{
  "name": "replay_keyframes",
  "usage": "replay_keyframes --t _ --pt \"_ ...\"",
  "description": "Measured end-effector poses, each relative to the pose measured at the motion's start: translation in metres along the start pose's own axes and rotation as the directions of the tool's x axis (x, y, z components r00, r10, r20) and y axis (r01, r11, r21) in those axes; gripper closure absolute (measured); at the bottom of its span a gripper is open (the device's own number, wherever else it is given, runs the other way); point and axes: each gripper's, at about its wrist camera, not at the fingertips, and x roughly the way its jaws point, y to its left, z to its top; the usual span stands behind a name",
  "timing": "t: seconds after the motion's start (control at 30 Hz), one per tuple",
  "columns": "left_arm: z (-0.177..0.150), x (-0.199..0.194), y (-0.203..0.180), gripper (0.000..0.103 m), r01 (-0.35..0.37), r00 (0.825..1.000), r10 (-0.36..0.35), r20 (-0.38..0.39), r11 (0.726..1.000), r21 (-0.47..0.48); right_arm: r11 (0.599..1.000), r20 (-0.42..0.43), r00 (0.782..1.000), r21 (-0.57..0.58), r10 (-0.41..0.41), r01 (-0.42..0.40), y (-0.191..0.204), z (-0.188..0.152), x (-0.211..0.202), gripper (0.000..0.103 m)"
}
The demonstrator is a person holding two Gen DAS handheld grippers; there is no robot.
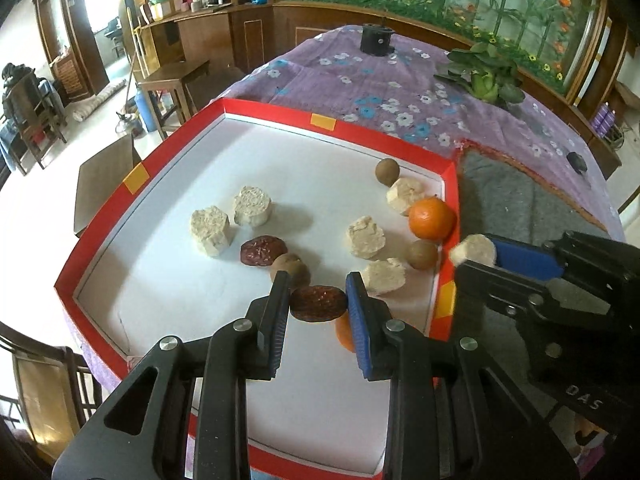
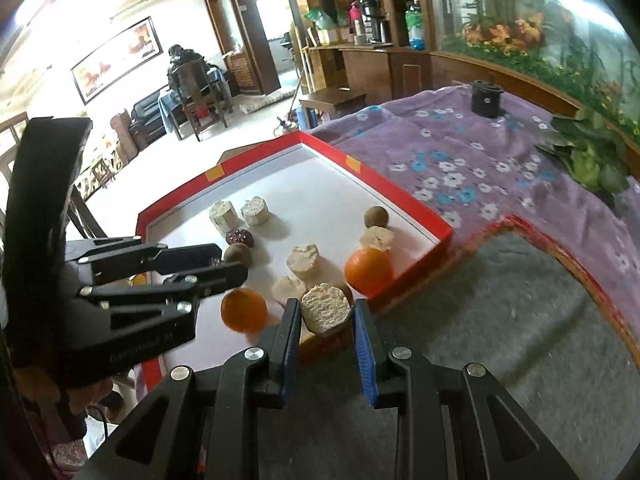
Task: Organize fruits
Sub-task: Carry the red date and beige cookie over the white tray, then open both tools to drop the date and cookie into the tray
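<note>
Most of the fruit already lies in the red tray: pale chunks, brown round fruits, a dark slice and two oranges, scattered rather than grouped, so sorting looks far from finished. The left gripper hangs over the tray's near side, its jaws narrowed onto a dark red slice pinched between the pads. To its right, the right gripper holds a pale chunk clamped between its jaws, poised above the tray's red rim, just beside the grey mat on the bench. Both pieces are yet to be set down.
</note>
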Motion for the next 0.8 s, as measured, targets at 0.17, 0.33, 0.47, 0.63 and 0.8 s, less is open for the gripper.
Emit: replay_keyframes --t 0.17,0.33,0.47,0.63,0.8 --pt "0.004 0.001 0.003 0.075 -0.022 1.0 0.022 0.019 1.0 -0.002 1.0 -0.017 1.0 -0.012 -0.01 0.01 0.002 0.012 0.016 0.078" --pt "0.005 0.001 0.007 0.075 -0.046 0.998 0.046 0.037 0.999 -0.003 1.0 -0.015 1.0 -0.014 -0.014 0.014 0.003 0.021 0.029 0.078" --pt "0.004 0.0 0.007 0.075 -0.062 0.997 0.062 0.045 0.998 0.002 1.0 -0.008 1.0 -0.018 -0.011 0.011 0.006 0.027 0.037 0.078" --pt "0.004 0.001 0.005 0.075 -0.08 0.995 0.08 0.052 0.997 -0.001 1.0 0.013 1.0 -0.015 -0.023 0.023 0.008 0.029 0.041 0.078" --pt "0.003 0.001 0.003 0.075 -0.102 0.993 0.101 0.057 0.995 0.005 0.999 0.012 0.999 -0.026 -0.045 0.045 0.009 0.026 0.034 0.074"
